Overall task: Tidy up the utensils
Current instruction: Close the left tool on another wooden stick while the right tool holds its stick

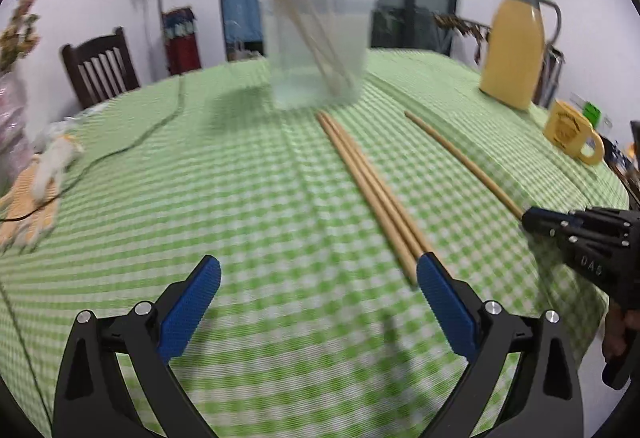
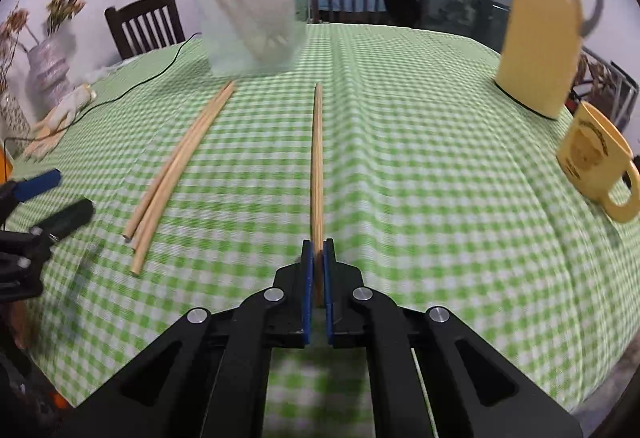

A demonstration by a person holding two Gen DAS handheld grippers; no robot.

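The right tool [image 2: 318,258] is clenching one chopstick [image 2: 317,158] by its end — advisable: tip it upright over the plastic tub [image 2: 252,14]; the left tool [image 1: 318,278] is hanging released.

Yellow mug's [image 2: 596,162] handle is cut off at the frame edge.

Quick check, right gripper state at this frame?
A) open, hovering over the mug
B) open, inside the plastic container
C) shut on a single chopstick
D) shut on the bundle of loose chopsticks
C: in the right wrist view the right gripper is shut on the single chopstick, which runs forward over the checked tablecloth, while the bundle of chopsticks lies apart to its left.
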